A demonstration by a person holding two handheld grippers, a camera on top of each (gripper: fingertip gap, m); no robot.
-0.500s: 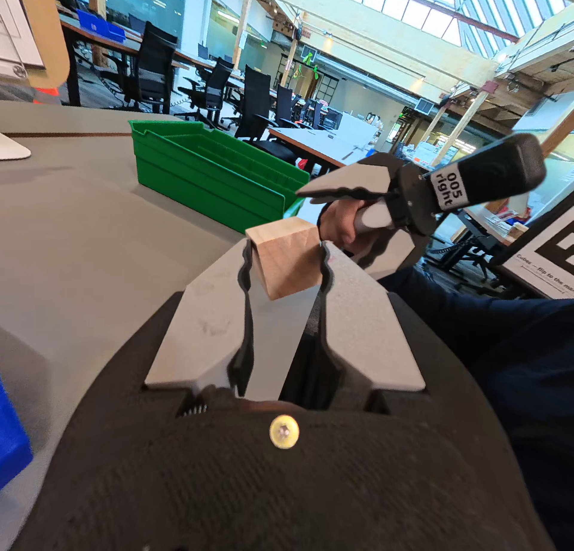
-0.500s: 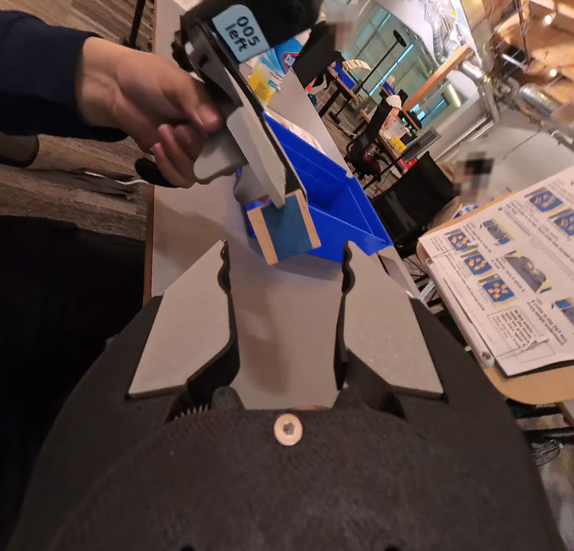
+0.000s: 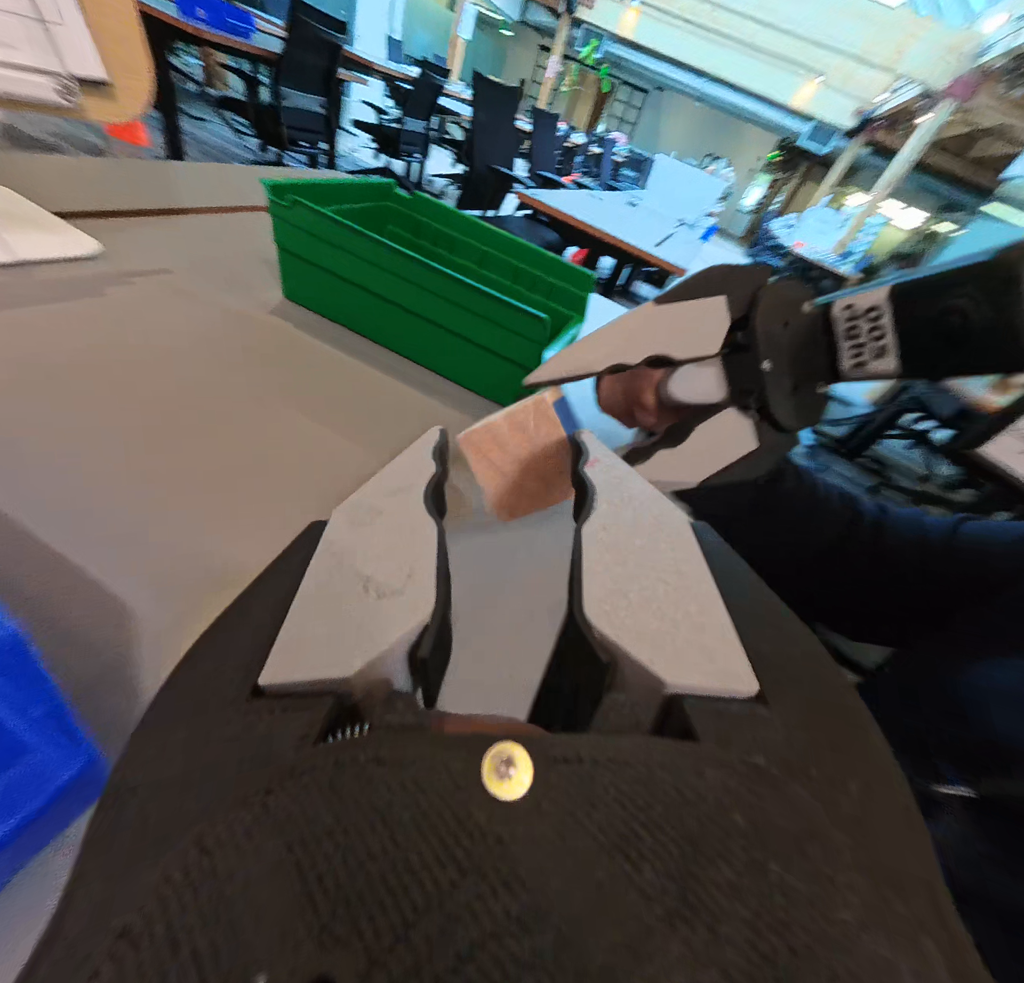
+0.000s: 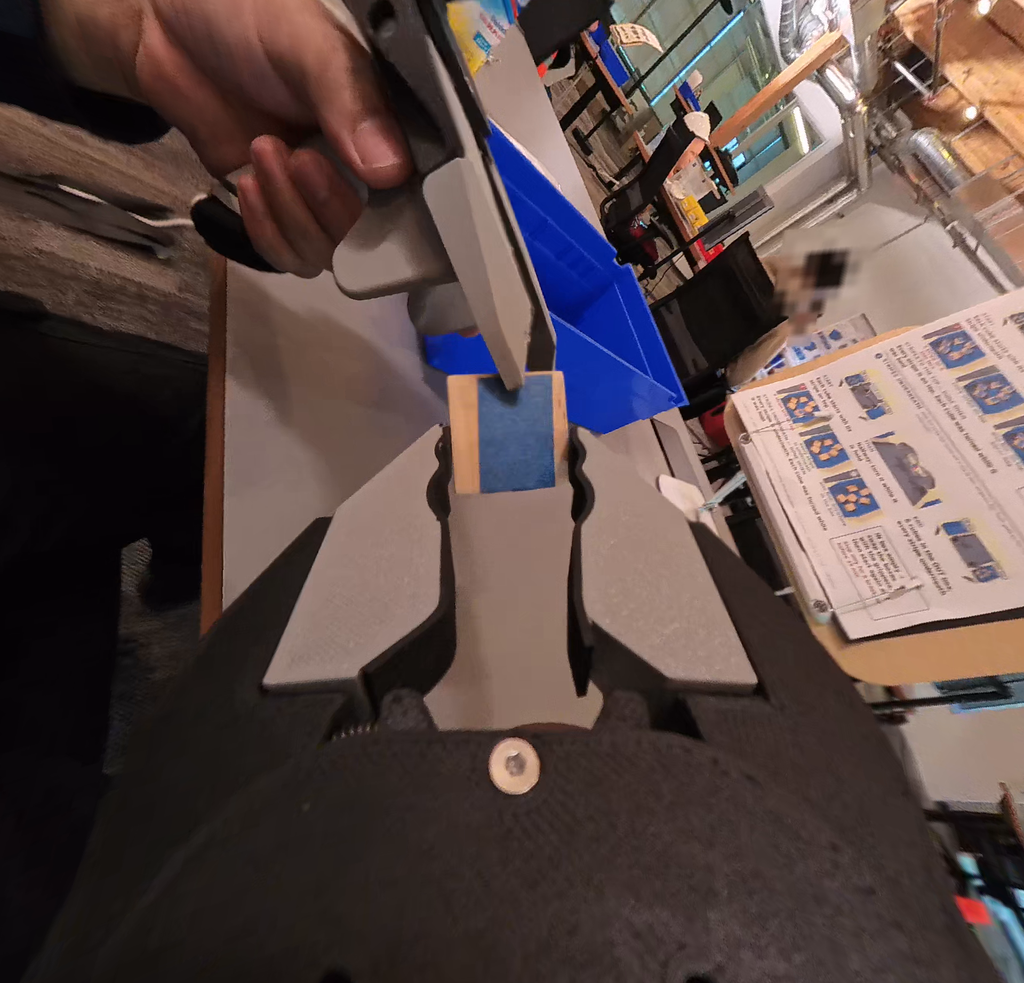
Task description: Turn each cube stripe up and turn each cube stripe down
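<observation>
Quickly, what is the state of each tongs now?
Left tongs: shut on the wooden cube.
Right tongs: around the same cube; whether they grip cannot be told.

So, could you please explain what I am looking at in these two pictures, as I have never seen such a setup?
No robot here: a person holds a hand-operated gripper in each hand, each with a camera looking along its two grey fingers. The left wrist view shows the left gripper clamped on a wooden cube, with the right gripper coming in from the right. The right wrist view shows that same cube, with its blue stripe, now between the right gripper's fingers too. On the grey table stand a green bin and a blue bin. An instruction sheet lies to the right.
</observation>
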